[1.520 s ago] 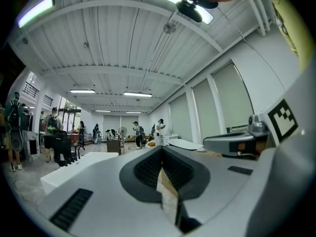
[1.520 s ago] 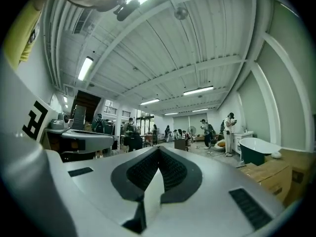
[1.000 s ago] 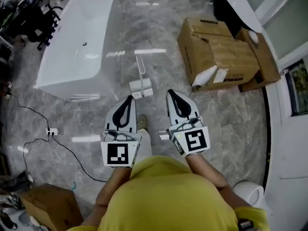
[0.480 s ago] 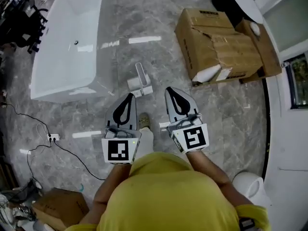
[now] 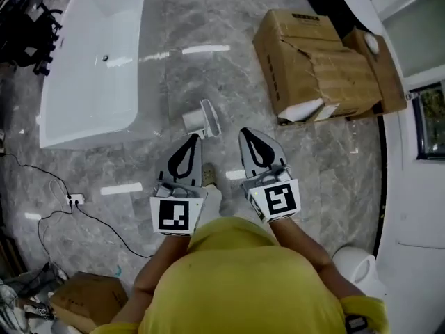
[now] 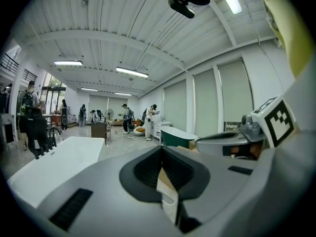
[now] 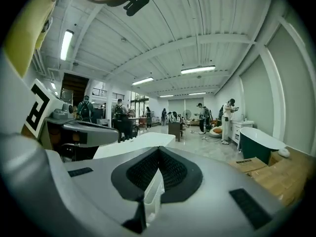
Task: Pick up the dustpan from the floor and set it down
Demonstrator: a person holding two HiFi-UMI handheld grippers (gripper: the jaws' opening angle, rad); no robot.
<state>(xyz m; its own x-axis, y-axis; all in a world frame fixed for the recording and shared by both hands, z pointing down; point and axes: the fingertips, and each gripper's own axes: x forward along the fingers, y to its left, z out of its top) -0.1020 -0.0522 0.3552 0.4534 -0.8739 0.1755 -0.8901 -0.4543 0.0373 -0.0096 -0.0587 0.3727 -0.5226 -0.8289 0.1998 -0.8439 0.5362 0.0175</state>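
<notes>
The dustpan point(image 5: 197, 122) is pale grey with an upright handle and stands on the marble floor, just ahead of my two grippers in the head view. My left gripper point(image 5: 192, 138) is shut and empty, its tip close behind the pan. My right gripper point(image 5: 249, 132) hangs a little to the pan's right, also shut with nothing in it. In the left gripper view the jaws point(image 6: 162, 152) meet at their tips, and in the right gripper view the jaws point(image 7: 158, 150) do the same. A pale sliver of the pan shows through the slit below each pair of tips.
A white bathtub point(image 5: 90, 68) lies at the left and torn cardboard boxes point(image 5: 320, 61) at the right. A power strip with cables point(image 5: 73, 199) and a small box point(image 5: 87, 299) sit at the lower left. My shoe point(image 5: 208, 178) is between the grippers. Several people stand far off.
The person has stepped forward, so the dustpan, tub and boxes have slid nearer in the head view. Both grippers came closer to the pan and stayed shut.
</notes>
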